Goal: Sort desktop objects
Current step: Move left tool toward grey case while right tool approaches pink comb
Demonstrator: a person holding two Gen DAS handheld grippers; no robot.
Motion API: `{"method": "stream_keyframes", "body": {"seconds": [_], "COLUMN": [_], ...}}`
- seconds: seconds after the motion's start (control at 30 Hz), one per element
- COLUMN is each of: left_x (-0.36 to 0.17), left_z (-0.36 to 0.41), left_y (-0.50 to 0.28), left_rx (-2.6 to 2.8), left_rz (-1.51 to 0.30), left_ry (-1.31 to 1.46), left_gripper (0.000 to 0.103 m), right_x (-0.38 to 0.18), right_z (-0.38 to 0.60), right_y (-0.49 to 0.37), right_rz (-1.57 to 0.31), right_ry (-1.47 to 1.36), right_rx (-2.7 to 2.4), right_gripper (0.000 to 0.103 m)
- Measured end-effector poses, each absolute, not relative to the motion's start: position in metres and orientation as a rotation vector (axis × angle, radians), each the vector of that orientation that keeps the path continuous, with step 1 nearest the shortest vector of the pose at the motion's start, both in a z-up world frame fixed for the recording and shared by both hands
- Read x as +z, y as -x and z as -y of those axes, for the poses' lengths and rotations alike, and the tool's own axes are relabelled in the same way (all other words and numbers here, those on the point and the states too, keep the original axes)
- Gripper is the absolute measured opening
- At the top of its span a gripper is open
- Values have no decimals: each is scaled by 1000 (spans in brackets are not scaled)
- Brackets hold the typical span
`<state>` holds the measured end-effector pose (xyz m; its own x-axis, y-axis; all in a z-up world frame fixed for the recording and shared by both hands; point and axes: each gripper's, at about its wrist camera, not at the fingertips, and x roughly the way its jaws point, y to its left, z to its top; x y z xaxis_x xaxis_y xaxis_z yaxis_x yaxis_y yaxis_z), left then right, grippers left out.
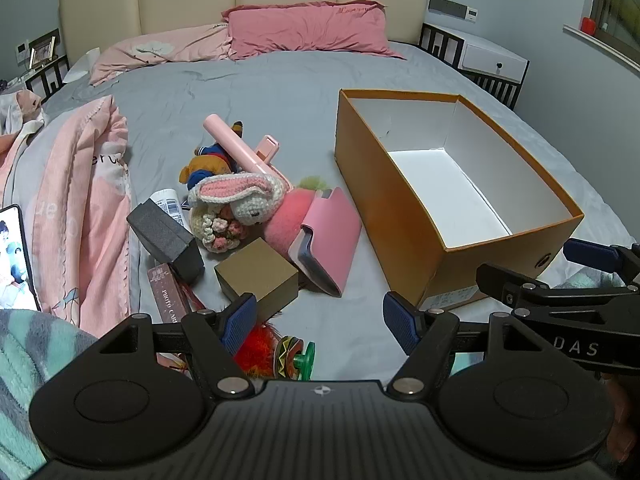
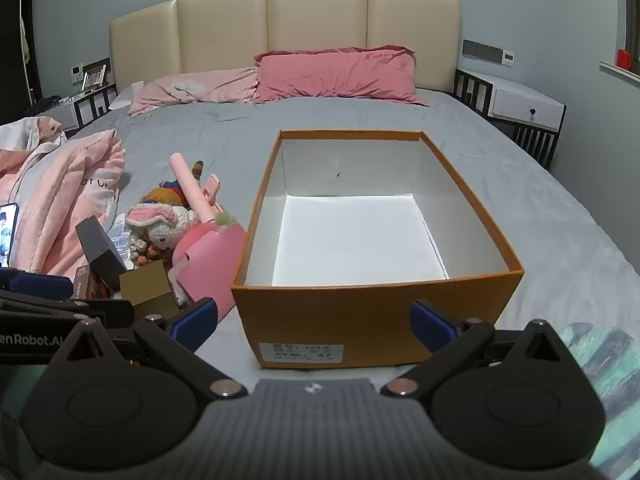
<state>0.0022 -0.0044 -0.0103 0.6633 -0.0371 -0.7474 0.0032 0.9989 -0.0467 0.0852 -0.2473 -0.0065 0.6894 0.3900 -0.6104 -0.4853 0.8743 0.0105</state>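
Jaws on both tongs stand wide apart and hold nothing: left gripper (image 1: 320, 322) hovers over the clutter's near edge, right gripper (image 2: 314, 322) faces the near wall of the orange box (image 2: 376, 308). Just ahead of the left gripper lie a red feathery toy (image 1: 256, 350), a small tan box (image 1: 258, 276), a dark grey box (image 1: 166, 238) and a pink pouch (image 1: 332, 240), with a crochet bunny (image 1: 240, 196) and a pink selfie stick (image 1: 236, 144) beyond. Sorting looks unstarted, since the box is empty and every item is left to move.
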Motion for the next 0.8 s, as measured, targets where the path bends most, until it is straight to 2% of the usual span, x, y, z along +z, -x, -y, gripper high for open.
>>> {"method": "stream_keyframes", "body": {"seconds": [0.6,0.67,0.73,0.8], "left_x": [-9,-6,-1,5], "left_z": [-3,-10,-18,-29], "left_y": [-2,-3,-4,-8], "left_rx": [-17,-10,-1,8], "left_rz": [-855,-853,-852,-855], "left_ry": [72,85,104,128], "left_gripper": [83,82,78,77], "right_x": [-2,3,10,14], "right_z": [243,239,234,226], "right_y": [-86,-86,-87,-89], "right_rz": [-634,-628,-622,-623], "right_ry": [162,161,162,169], "right_rx": [522,539,564,598], "right_gripper": [102,98,82,77]}}
